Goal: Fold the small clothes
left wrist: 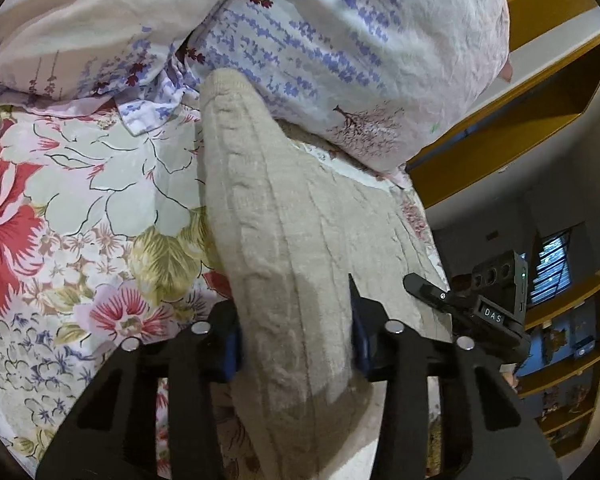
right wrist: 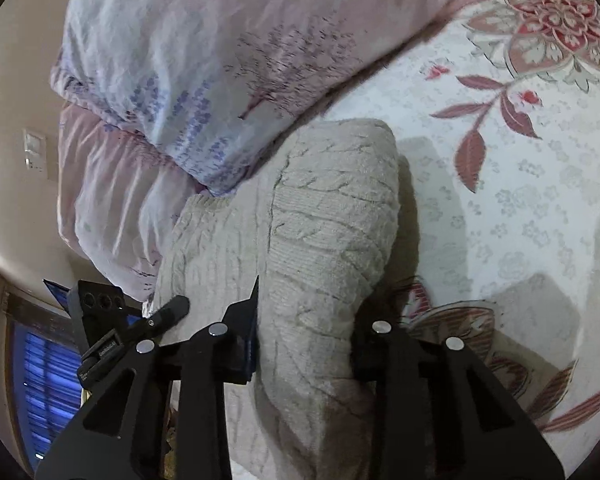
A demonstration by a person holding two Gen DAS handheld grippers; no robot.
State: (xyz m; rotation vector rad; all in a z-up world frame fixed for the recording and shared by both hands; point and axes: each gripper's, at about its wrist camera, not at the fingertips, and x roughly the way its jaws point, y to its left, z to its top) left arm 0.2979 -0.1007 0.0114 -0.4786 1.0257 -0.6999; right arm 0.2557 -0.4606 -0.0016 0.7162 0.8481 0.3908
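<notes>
Left gripper (left wrist: 296, 344) pinching a bunched fold of the beige knit sweater (left wrist: 276, 216); right gripper (right wrist: 304, 340) pinching another fold; sweater lies on the floral bed (left wrist: 80, 184), against the pillows (left wrist: 340, 40).

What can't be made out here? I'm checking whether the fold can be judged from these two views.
- Knit garment, left wrist view: its near end is hidden between the left gripper fingers and cut off by the bottom edge.
- Same garment, right wrist view: its far edge runs under the pillow; the right gripper covers the near part.
- Its type and full outline: no view shows them.
</notes>
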